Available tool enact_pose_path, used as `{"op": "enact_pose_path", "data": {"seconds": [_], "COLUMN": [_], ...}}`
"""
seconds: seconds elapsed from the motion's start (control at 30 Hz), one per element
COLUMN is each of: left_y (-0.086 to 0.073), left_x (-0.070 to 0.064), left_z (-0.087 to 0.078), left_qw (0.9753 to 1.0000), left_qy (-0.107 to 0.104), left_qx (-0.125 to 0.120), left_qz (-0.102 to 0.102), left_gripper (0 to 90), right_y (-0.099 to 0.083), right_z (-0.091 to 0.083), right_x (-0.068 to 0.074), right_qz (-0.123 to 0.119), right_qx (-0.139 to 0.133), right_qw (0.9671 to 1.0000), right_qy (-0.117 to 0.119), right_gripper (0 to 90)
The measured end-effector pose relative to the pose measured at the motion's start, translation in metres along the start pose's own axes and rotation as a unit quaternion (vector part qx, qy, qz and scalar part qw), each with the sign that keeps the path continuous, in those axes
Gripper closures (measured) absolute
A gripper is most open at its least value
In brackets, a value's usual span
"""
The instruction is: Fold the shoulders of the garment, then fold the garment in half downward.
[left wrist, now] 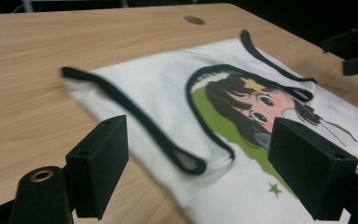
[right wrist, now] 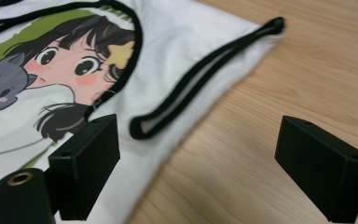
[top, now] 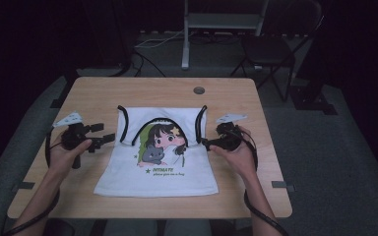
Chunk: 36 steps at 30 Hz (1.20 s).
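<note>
At the garment's two sides, on the worktop:
Left gripper [top: 100, 141]: held in the person's left hand [top: 64, 156]; jaws spread wide, nothing between them; tips just beside the top's left edge, level with the left armhole.
Right gripper [top: 205, 143]: held in the right hand [top: 238, 153]; jaws spread wide, holding nothing; tips at the top's right edge, below the right armhole.
Sleeveless top [top: 160, 169]: white, laid flat and face up at mid-worktop, hem toward the person, straps toward the far edge.
Trim [left wrist: 135, 116]: black binding round the armholes and neckline; left armhole loop lies ahead of the left gripper's jaws.
Print [top: 161, 142]: cartoon girl with dark hair and a yellow star, a grey cat, green lettering beneath.
Worktop [top: 152, 88]: light wood grain; round hole [top: 199, 90] near the far edge.
Chair [top: 270, 49]: dark, folding, on the floor beyond the worktop.
</note>
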State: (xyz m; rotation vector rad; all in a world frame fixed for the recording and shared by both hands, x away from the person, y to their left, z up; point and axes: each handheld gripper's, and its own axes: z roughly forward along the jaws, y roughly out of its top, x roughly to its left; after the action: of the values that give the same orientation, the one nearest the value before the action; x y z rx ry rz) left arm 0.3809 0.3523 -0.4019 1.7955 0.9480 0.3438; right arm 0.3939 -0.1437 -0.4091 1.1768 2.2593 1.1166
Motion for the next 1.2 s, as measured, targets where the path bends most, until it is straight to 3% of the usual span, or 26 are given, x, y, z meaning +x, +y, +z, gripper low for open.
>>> {"op": "enact_pose_path", "data": {"seconds": [0.2,0.33,0.7,0.83,0.97,1.2], "left_y": [-0.002,-0.002,0.006,0.012,0.028,0.058], "left_x": [0.004,0.002,0.001,0.005,0.023,0.050], "left_z": [-0.013,-0.016,-0.014,-0.010,0.004,0.037], "left_qw": [0.9999,0.9997,0.9993,0.9991,0.9983,0.9950], "left_qy": [0.016,0.023,0.031,0.035,0.050,0.079], "left_qx": [0.001,0.007,0.011,0.016,0.029,0.056], "left_qz": [-0.003,0.009,0.019,0.018,0.006,-0.025], "left_gripper": [19.7,19.7,19.6,19.6,19.6,19.7], "right_y": [-0.010,-0.017,-0.020,-0.014,0.004,0.039], "right_z": [-0.021,-0.030,-0.040,-0.037,-0.025,-0.005], "right_x": [-0.015,-0.020,-0.020,-0.019,-0.025,-0.046], "right_qz": [0.023,0.031,0.032,0.031,0.027,0.037], "right_qx": [-0.019,-0.025,-0.027,-0.027,-0.016,-0.002], "right_qw": [0.9994,0.9989,0.9987,0.9989,0.9993,0.9990], "right_qy": [-0.019,-0.025,-0.029,-0.025,-0.020,-0.025], "right_gripper": [13.2,13.2,13.2,13.2,13.2,15.1]}}
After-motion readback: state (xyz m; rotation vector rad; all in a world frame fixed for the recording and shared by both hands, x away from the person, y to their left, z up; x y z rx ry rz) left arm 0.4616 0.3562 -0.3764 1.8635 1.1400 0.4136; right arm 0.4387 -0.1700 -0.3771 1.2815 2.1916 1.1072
